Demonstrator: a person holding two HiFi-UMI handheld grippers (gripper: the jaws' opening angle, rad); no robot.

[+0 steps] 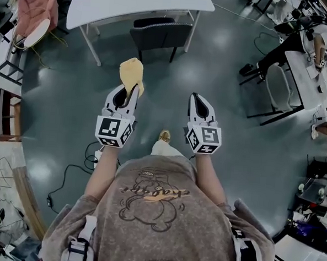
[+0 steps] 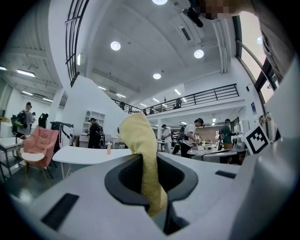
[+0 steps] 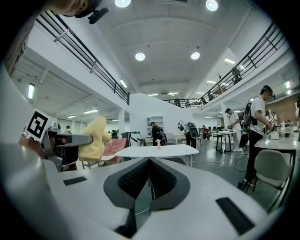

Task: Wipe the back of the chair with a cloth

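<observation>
A yellow cloth (image 1: pixel 131 73) sticks up from my left gripper (image 1: pixel 128 92), whose jaws are shut on it; in the left gripper view the cloth (image 2: pixel 143 154) stands between the closed jaws. My right gripper (image 1: pixel 195 96) is shut with nothing in it, level with the left one and a little apart from it. The dark chair (image 1: pixel 158 36) stands ahead of both grippers, tucked under the white table (image 1: pixel 121 3), its back facing me. From the right gripper view I see the cloth (image 3: pixel 95 139) at the left and the table (image 3: pixel 157 150) ahead.
A pink chair (image 1: pixel 35 9) stands at the far left. Cables (image 1: pixel 72 171) lie on the grey floor by my left side. Desks and another chair (image 1: pixel 276 87) with seated people are at the right. Several people stand in the background of both gripper views.
</observation>
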